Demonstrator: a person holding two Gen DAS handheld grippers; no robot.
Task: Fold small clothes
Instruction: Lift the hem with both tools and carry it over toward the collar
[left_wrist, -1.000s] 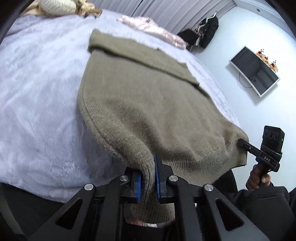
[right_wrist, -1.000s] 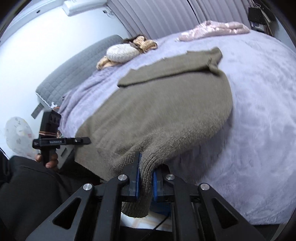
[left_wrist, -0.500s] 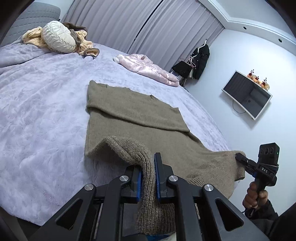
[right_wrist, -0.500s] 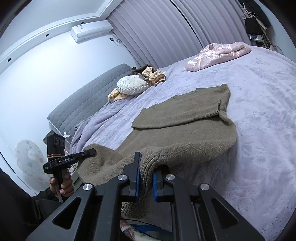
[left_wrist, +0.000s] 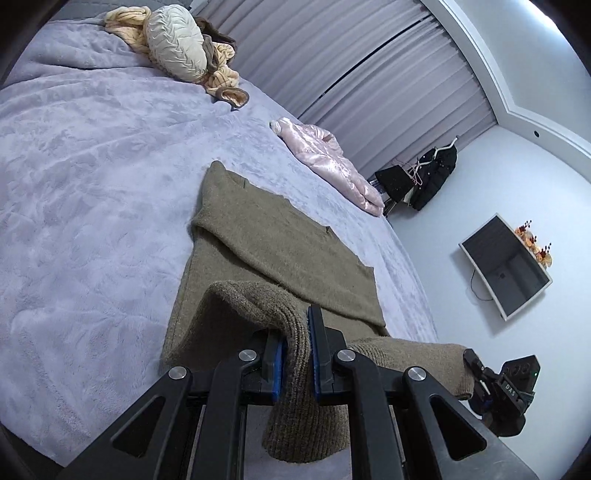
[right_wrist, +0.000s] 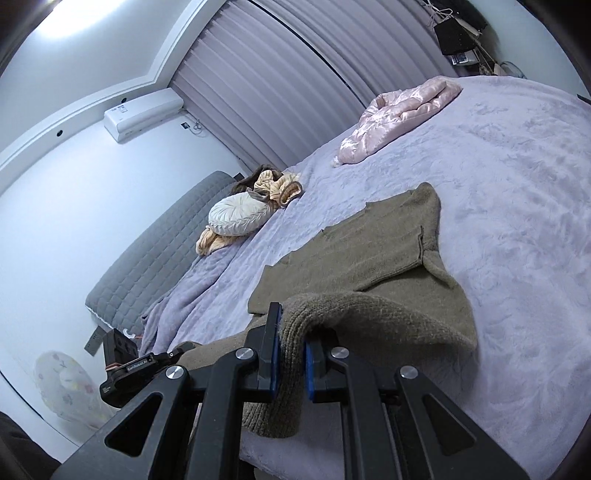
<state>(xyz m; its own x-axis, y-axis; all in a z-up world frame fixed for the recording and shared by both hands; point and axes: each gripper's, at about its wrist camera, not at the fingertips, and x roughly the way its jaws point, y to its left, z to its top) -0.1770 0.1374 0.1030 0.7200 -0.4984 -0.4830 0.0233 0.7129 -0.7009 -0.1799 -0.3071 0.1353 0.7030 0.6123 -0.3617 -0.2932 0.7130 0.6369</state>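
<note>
An olive-brown knitted sweater lies on the lilac bed cover, its far part folded over flat. Both bottom corners of its ribbed hem are lifted off the bed. My left gripper is shut on one hem corner, and the knit hangs down between its blue pads. My right gripper is shut on the other hem corner in the same way. Each gripper also shows in the other's view: the right gripper at the hem's far right end, the left gripper at the hem's left end.
The bed carries a pink satin garment near the far edge and a round cream cushion on beige clothes by the grey headboard. A wall screen and a hanging dark coat stand to the right.
Both grippers have risen and moved forward over the bed with the hem still clamped. The near part of the sweater now arches up and over its middle instead of hanging off the bed's edge.
</note>
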